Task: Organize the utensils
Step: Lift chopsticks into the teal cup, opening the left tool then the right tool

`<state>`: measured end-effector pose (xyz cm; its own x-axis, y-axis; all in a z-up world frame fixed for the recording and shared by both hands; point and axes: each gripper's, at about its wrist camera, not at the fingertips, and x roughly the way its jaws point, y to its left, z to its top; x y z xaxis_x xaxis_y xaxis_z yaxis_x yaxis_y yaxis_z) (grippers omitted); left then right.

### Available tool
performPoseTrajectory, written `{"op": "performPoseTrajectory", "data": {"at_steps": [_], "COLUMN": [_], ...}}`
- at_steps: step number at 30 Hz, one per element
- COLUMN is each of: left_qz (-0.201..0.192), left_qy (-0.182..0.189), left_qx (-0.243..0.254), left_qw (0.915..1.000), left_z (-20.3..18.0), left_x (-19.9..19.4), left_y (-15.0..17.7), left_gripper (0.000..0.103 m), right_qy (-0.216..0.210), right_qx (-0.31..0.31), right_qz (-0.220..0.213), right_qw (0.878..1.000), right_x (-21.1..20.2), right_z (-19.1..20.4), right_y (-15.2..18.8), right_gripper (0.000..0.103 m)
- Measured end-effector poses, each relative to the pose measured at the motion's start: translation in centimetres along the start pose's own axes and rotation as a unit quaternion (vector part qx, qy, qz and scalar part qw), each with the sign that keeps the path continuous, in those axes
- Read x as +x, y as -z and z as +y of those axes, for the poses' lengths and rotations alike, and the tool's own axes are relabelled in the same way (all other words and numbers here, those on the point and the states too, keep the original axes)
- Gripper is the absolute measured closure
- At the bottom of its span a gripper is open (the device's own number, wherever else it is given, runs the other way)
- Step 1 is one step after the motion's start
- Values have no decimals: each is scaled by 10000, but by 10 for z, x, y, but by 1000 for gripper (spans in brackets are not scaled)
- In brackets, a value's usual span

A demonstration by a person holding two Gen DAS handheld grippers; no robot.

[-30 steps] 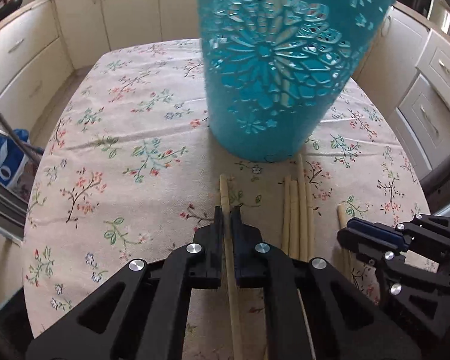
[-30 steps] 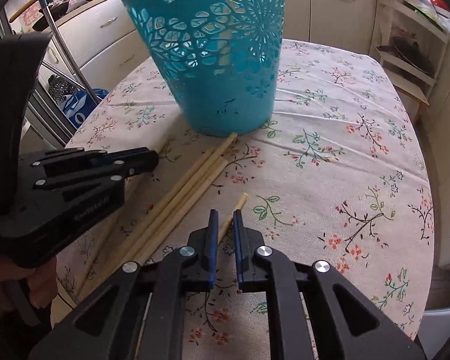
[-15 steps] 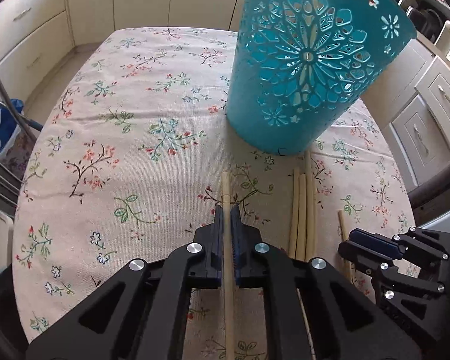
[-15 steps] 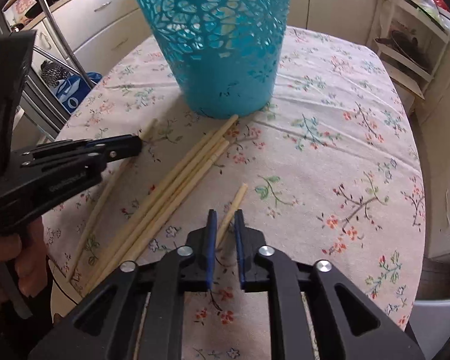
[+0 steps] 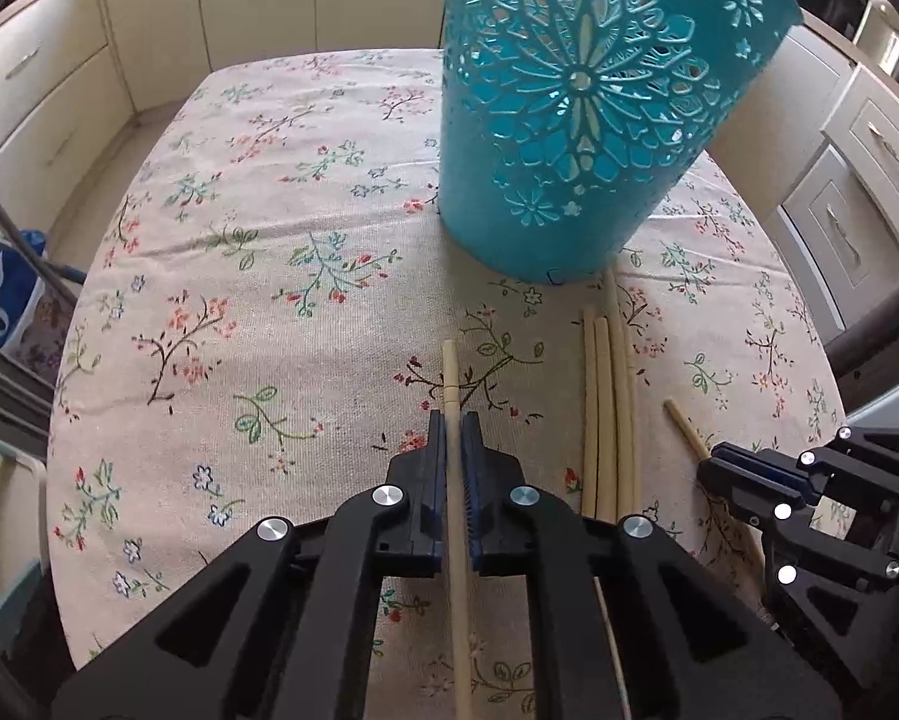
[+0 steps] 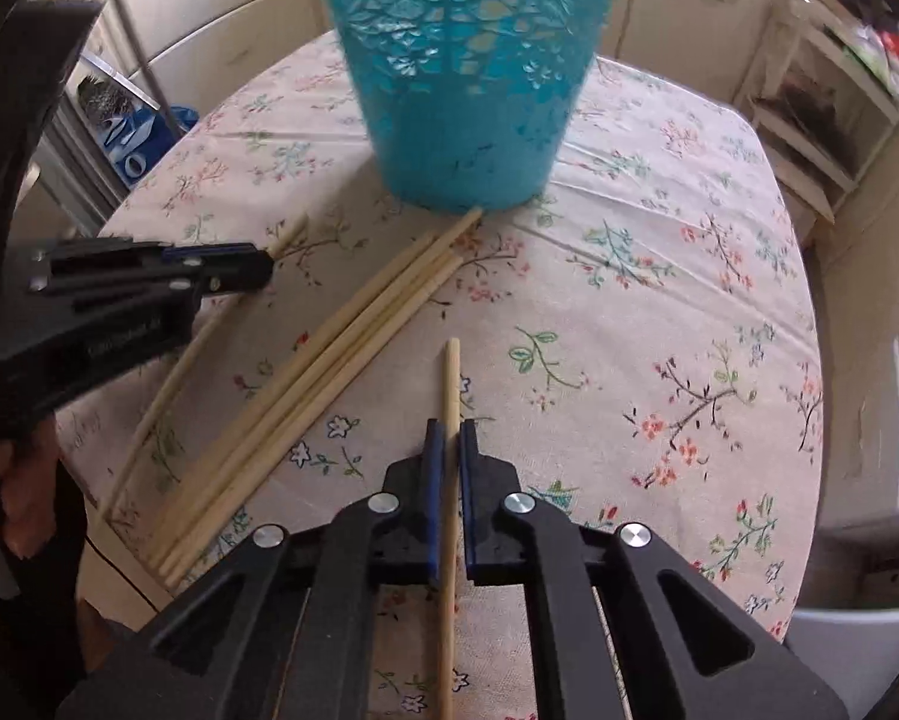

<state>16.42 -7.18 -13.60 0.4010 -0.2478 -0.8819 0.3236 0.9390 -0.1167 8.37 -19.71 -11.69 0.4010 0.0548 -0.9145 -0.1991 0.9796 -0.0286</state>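
Left wrist view: the left gripper pinches one chopstick near its tip, short of the teal cut-out basket. The right gripper likewise clamps a single chopstick. A loose bundle of chopsticks lies on the tablecloth, one tip touching the basket's base. Held far off-centre, each stick could pivot or slip, miss the basket rim, or tip the light basket.
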Motion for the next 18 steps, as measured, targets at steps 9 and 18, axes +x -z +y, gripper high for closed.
{"op": "performPoseTrajectory", "data": {"at_steps": [9, 18], "left_qz": [-519, -3227], "left_qy": [635, 1476], "left_qx": [-255, -444], "left_qw": [9963, 9339], "left_z": [13, 0], "left_x": [-30, -156], "left_y": [1, -54], "left_gripper": [99, 98], "right_qy": [-889, -1373], "right_qx": [1212, 2015], "right_qz": [-594, -1167], "right_qw": [9869, 9628], "right_x": [3, 7], "right_z": [-39, -59], "right_y": [18, 38], "right_gripper": [97, 97]}}
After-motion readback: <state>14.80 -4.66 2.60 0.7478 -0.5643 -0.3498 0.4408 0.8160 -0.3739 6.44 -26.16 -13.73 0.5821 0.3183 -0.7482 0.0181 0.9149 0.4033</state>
